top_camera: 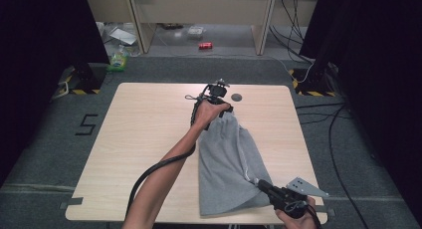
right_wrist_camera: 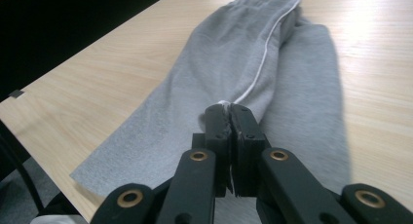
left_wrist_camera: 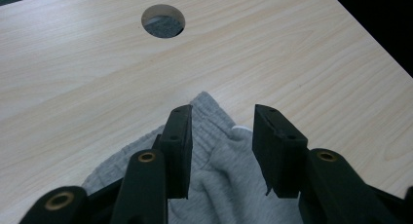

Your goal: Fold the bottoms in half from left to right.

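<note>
1. Grey garment (top_camera: 226, 164), sweatpants by the look of it, lies lengthwise on the wooden table (top_camera: 144, 139), right of centre. Its narrow bunched end points to the far edge; the wide end reaches the near edge.
2. Left gripper (top_camera: 217, 97) sits over the far, bunched end, held by the left hand (top_camera: 206, 114), forearm coming in diagonally from the bottom of the high view.
3. In the left gripper view, the left gripper (left_wrist_camera: 221, 141) has its jaws parted at a moderate gap. The ribbed waistband (left_wrist_camera: 212, 124) lies below and between them. The pads do not press on the cloth, so nothing is held there.
4. Right gripper (top_camera: 261, 185) is at the near right part of the garment, right hand (top_camera: 298, 211) at the table's near edge. A grey three-cornered plate (top_camera: 304, 186) sits on top of it.
5. In the right gripper view, the right gripper (right_wrist_camera: 229, 112) has its jaws pressed together on a fold of the grey cloth, right where a thin white cord (right_wrist_camera: 265, 58) runs up the fabric. The cord's end meets the jaw tips; whether it is pinched too is hard to tell.
6. A round hole (left_wrist_camera: 163, 20) in the tabletop lies just beyond the bunched end, apart from the cloth.
7. Floor beyond the table: a red can (top_camera: 205, 45) and black cables (top_camera: 293, 20).
</note>
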Demonstrator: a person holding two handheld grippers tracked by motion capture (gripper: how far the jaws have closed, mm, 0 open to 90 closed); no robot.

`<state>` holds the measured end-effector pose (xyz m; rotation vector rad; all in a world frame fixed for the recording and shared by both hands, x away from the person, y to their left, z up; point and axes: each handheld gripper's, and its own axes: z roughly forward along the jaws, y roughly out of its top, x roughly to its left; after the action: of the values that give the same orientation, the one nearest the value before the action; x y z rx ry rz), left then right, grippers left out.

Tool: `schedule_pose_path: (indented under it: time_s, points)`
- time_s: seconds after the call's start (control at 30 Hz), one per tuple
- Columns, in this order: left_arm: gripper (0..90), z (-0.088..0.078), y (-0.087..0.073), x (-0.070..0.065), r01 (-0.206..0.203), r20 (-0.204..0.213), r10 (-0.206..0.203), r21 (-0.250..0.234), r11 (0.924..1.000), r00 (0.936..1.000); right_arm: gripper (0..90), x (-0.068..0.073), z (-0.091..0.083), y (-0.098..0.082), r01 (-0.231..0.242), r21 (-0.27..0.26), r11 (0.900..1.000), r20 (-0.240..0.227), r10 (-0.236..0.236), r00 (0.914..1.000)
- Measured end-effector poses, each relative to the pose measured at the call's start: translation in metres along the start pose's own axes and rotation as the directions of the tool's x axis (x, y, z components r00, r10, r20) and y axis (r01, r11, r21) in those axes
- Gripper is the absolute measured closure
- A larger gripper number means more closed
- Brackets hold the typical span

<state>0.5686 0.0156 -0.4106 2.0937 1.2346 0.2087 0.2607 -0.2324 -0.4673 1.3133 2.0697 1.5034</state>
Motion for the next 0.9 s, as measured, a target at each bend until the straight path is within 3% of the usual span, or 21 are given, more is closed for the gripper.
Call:
schedule_pose_path:
  time_s: [0.13, 0.3, 0.37, 0.4, 0.43, 0.53, 0.7, 0.9]
  points:
    - [56.0, -0.006, -0.006, 0.004, -0.026, -0.024, 0.026, 0.003, 0.9996, 0.9994, 87.3, -0.005, -0.01, -0.004, -0.017, -0.005, 1.0, 0.014, 0.017, 0.9998]
    - [52.6, -0.014, -0.014, 0.016, -0.01, -0.027, 0.01, -0.004, 0.9999, 0.9996, 86.3, -0.006, -0.016, -0.008, -0.022, -0.009, 1.0, 0.033, 0.023, 0.9992]
    - [51.1, -0.018, -0.016, 0.021, -0.003, -0.024, 0.003, -0.008, 1.0, 0.9997, 79.4, -0.006, -0.016, -0.007, -0.033, -0.009, 0.999, 0.053, 0.033, 0.9981]
    - [50.5, -0.02, -0.018, 0.023, -0.001, -0.024, 0.001, -0.01, 1.0, 0.9997, 69.3, -0.007, -0.016, -0.006, -0.041, 0.003, 0.999, 0.065, 0.04, 0.997]
    - [49.7, -0.022, -0.019, 0.025, 0.001, -0.024, -0.001, -0.012, 0.9999, 0.9997, 64.8, -0.007, -0.016, -0.003, -0.057, 0.009, 0.998, 0.078, 0.056, 0.9954]
    - [48.2, -0.027, -0.022, 0.032, 0.004, -0.03, -0.004, -0.012, 0.9999, 0.9996, 60.1, -0.008, -0.014, 0.008, -0.022, 0.007, 1.0, 0.095, 0.021, 0.9952]
    - [46.0, -0.032, -0.028, 0.038, 0.019, -0.028, -0.02, -0.028, 0.9994, 0.9994, 57.6, -0.009, 0.016, 0.031, 0.077, 0.063, 0.995, 0.139, -0.085, 0.9866]
    - [44.1, -0.033, -0.035, 0.045, 0.025, -0.028, -0.026, -0.031, 0.9992, 0.9993, 55.3, -0.023, 0.075, 0.047, 0.093, 0.159, 0.983, 0.152, -0.117, 0.9813]
